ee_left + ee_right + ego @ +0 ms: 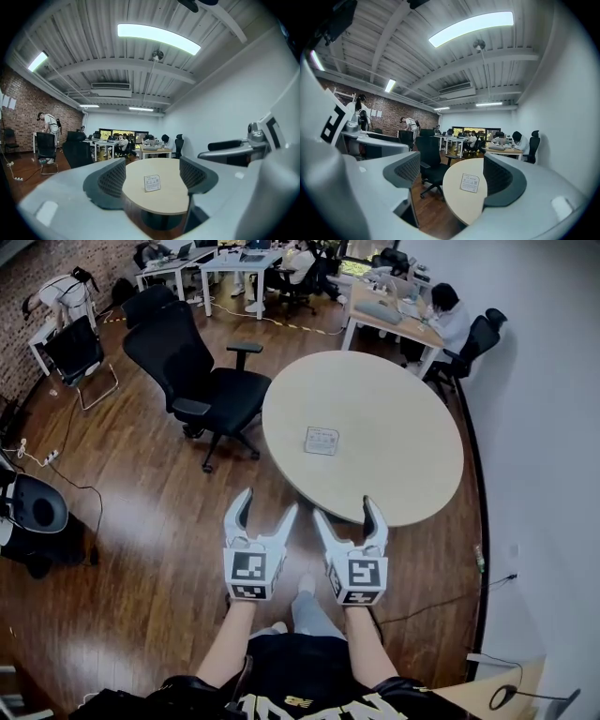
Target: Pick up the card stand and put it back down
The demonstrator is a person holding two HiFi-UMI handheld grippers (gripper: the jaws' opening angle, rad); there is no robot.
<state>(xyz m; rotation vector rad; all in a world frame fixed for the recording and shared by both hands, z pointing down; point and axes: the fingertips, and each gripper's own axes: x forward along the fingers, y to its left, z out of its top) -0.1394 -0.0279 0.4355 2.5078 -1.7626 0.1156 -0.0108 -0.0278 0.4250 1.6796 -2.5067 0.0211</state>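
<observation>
A small clear card stand [322,441] with a white printed card stands upright near the middle of a round beige table [412,465]. Both grippers hang side by side over the wooden floor, short of the table's near edge. My left gripper [268,506] is open and empty; between its jaws the left gripper view shows the card stand [152,183] far ahead. My right gripper [345,510] is open and empty too, and the card stand [469,183] shows just inside its right jaw, well ahead.
A black office chair [202,381] stands at the table's left. A second black chair [473,343] and a seated person [448,315] are at a desk behind the table. A white wall [553,427] runs along the right. Cables lie on the floor at left.
</observation>
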